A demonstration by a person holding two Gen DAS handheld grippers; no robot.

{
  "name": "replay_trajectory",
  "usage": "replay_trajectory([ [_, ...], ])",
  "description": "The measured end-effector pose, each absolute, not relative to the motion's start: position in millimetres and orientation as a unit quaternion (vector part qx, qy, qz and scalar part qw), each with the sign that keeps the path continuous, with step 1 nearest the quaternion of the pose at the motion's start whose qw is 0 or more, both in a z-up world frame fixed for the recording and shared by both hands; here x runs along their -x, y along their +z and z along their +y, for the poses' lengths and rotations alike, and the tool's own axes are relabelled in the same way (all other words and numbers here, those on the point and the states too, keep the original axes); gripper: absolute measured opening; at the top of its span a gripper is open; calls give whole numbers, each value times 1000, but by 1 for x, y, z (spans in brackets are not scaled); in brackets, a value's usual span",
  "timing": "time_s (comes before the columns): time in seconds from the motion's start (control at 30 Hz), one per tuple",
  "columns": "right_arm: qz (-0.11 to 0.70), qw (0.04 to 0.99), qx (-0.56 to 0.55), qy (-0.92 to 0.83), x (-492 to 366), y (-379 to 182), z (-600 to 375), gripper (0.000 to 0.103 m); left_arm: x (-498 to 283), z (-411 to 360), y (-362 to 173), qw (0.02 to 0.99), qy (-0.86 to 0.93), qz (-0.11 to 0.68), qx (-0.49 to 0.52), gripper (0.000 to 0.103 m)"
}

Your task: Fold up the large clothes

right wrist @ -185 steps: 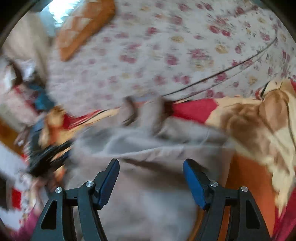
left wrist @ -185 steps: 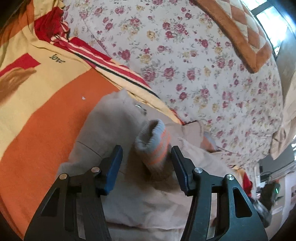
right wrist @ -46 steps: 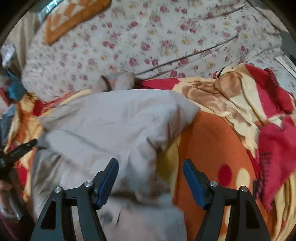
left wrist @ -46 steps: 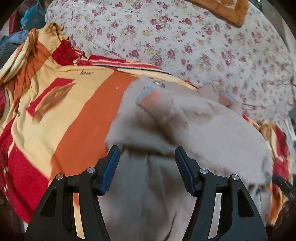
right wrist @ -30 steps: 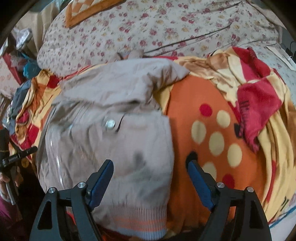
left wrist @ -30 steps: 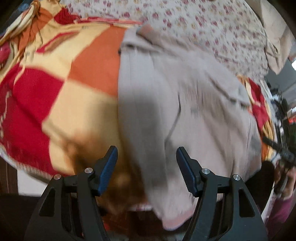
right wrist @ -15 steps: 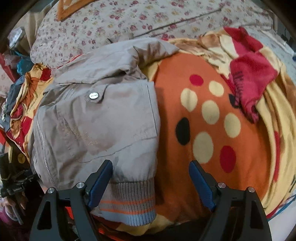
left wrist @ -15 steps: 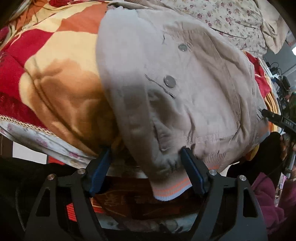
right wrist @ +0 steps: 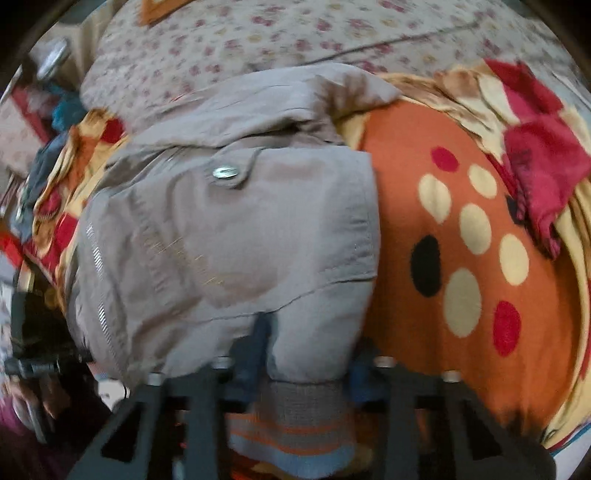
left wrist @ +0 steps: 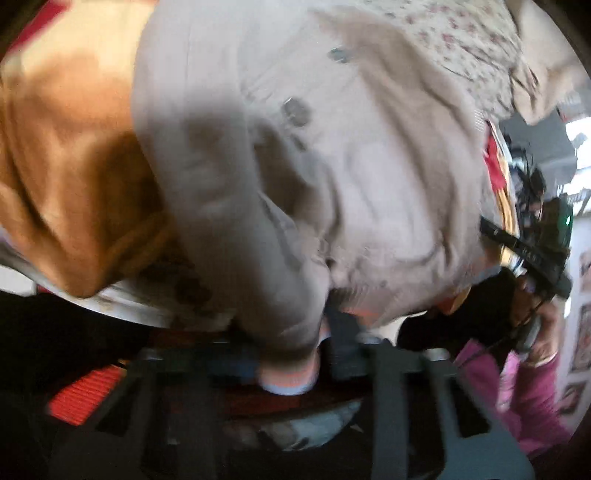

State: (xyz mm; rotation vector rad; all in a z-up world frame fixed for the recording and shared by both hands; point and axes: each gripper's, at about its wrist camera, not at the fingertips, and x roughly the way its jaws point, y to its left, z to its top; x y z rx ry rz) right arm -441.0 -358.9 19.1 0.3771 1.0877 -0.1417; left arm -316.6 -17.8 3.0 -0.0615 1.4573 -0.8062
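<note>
Now both tools, left and right, just closed, pinch the jacket's hem (ribbed).

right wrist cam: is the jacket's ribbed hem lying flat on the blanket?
No, the jacket's striped ribbed hem hangs over the bed edge between the right gripper's fingers, off the dotted orange blanket.

Bed, covered by a cream sheet with small red flowers. Over its near part: blanket in orange, yellow and red, with spots, rumpled at the right. On the blanket: grey-beige jacket, its ribbed hem hanging over the near edge.
</note>
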Motion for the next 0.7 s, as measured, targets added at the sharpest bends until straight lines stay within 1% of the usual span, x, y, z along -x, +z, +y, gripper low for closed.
replay_trajectory([
  [0.07,510,833,-212,-35,453,28,-358,17,319,-12,20,675,-370,638,31,12],
  [0.13,506,833,-224,-7,467,39,-350,15,321,4,44,679,-384,624,34,11],
  [0.23,513,826,-230,40,492,48,-325,14,322,36,90,706,-390,590,33,10],
  [0.3,527,810,-247,74,504,40,-306,14,322,52,106,725,-380,574,28,10],
  [0.37,545,792,-255,102,509,26,-286,14,319,61,110,733,-366,573,30,10],
  [0.47,544,785,-270,122,508,15,-273,14,317,76,97,732,-349,584,35,10],
  [0.57,526,791,-284,127,504,25,-278,14,322,77,98,730,-355,582,45,10],
  [0.7,497,805,-298,127,502,46,-289,14,317,77,114,744,-366,559,35,10],
])
